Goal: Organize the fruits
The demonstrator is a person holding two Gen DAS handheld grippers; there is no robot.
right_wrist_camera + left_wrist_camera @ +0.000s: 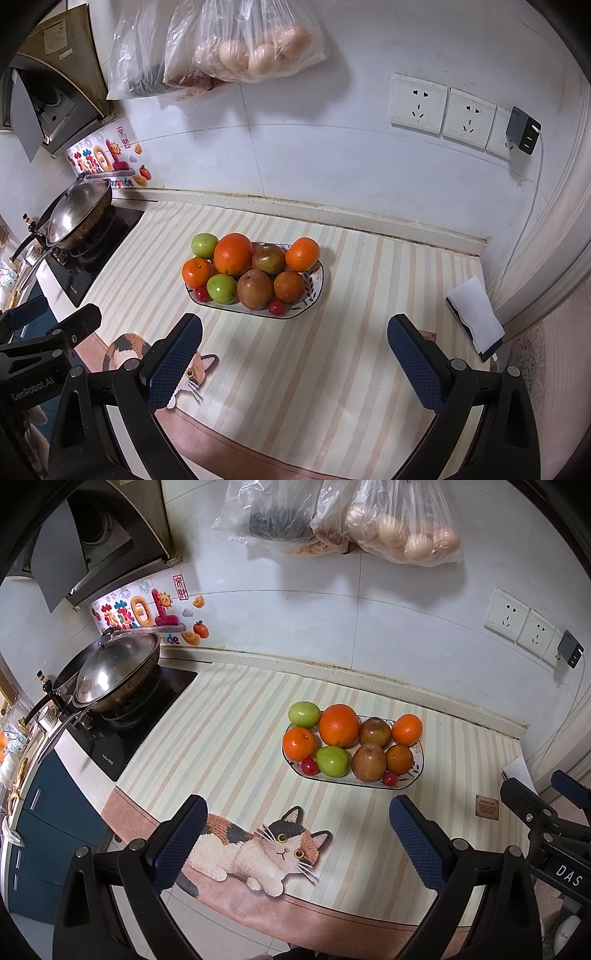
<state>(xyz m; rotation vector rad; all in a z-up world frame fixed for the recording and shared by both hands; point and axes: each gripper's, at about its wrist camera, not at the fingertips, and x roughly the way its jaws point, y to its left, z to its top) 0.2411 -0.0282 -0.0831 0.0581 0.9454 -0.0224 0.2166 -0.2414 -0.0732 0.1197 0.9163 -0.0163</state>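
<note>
While both tools hang above the striped mat (236,731), its printed cat (266,849) is half covered by the right gripper (295,363) in that tool's view; ahead of the left gripper (298,843) sits the fruit plate (419,766), its rim mostly hidden by oranges, apples and green fruit; the big orange (339,725) tops the pile; two cherry tomatoes (309,766) peek out at the near edge; both grippers stand wide and empty; bag contents above stay blurry.
</note>
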